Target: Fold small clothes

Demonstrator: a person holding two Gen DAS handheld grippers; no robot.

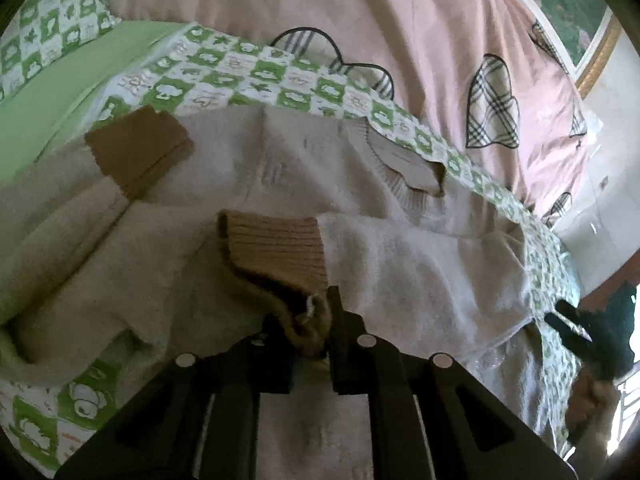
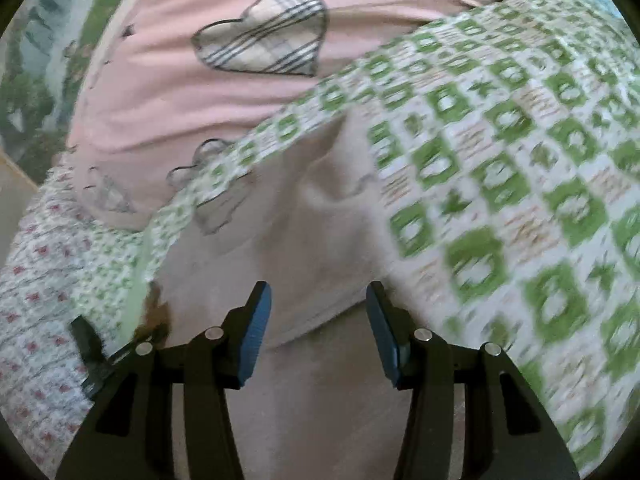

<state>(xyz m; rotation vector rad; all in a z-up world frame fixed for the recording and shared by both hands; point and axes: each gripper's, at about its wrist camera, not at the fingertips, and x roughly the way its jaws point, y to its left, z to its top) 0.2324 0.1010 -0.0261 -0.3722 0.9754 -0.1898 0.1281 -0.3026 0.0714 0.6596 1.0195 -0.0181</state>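
A small cream knit sweater (image 1: 304,168) with brown ribbed cuffs lies on the bed, neck opening (image 1: 408,168) toward the far right. One sleeve is folded across the body, its brown cuff (image 1: 140,148) at the upper left. My left gripper (image 1: 316,320) is shut on the other brown cuff (image 1: 276,244), holding that sleeve over the sweater's body. My right gripper (image 2: 318,300) is open and empty just above a cream part of the sweater (image 2: 320,220); it also shows at the right edge of the left wrist view (image 1: 576,324).
The bed is covered by a green-and-white checked sheet (image 2: 500,152). A pink quilt with plaid hearts (image 1: 400,20) is bunched along the far side. A framed picture (image 1: 572,12) hangs on the wall at the upper right.
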